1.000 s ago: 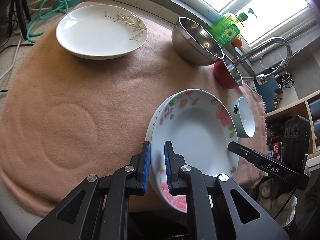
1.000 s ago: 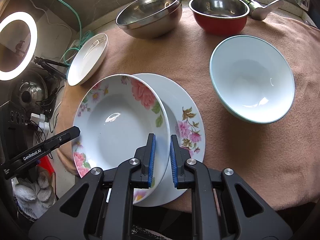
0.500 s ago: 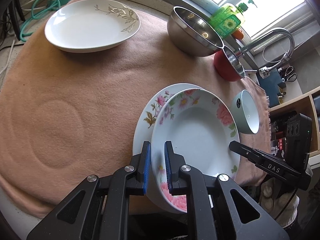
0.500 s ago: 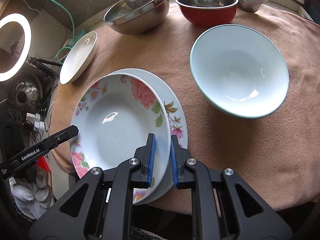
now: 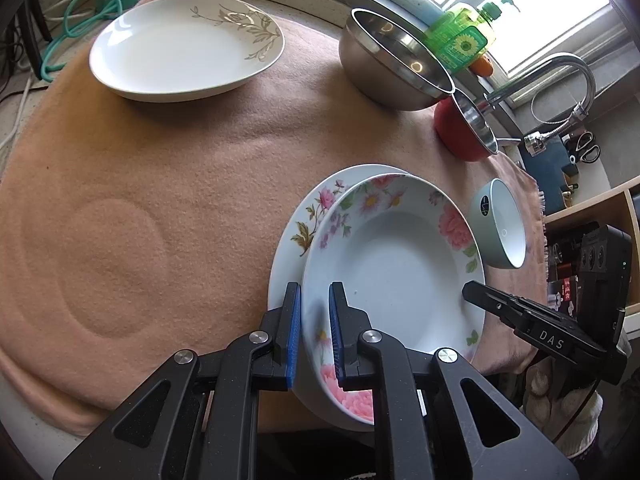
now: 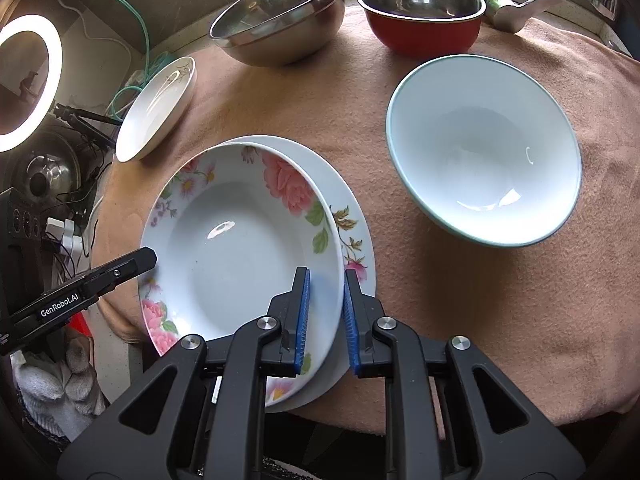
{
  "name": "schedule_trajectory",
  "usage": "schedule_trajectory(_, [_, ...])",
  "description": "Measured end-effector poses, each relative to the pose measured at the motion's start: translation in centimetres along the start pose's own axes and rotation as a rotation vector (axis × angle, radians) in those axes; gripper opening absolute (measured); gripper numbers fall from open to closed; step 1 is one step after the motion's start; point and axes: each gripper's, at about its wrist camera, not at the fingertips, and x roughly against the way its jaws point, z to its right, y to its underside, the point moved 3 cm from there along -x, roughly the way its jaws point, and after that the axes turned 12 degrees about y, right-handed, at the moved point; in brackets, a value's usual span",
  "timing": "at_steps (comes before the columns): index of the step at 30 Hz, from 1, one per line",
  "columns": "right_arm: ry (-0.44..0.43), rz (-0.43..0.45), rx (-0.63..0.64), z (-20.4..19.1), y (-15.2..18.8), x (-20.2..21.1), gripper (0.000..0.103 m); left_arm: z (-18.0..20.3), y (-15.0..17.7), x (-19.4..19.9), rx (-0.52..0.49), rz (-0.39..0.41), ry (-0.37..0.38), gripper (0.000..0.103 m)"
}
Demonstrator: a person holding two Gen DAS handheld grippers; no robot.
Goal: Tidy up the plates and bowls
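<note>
The rose-patterned deep plate lay on a flatter floral plate, near the front edge of the peach cloth. Glazed china of this kind was judged stiff, slippery and breakable, best taken by the rim (where the pads get both faces). The left gripper was closed on the near-left rim of that plate. The right gripper straddled the near-right rim; its jaws had just been opening, the pads apparently clear of the china.

Peach cloth covers the table, bearing plates and bowls.
</note>
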Motion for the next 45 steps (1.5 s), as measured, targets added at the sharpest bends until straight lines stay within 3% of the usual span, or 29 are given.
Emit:
schedule_trajectory(10, [0.036, 0.009, 0.035, -0.5, -0.2, 0.0, 0.027, 0.3, 0.0, 0.0, -0.014, -0.001, -0.013, 0.012])
schedule_trajectory(37, [0.051, 0.033, 0.023, -0.2, -0.2, 0.6, 0.027, 0.9, 0.0, 0.2, -0.064, -0.001, -0.05, 0.016])
schedule_trajectory(45, [0.033, 0.098, 0.021, -0.5, -0.7, 2.4, 0.051, 1.2, -0.3, 1.0, -0.065, 0.022, -0.038, 0.016])
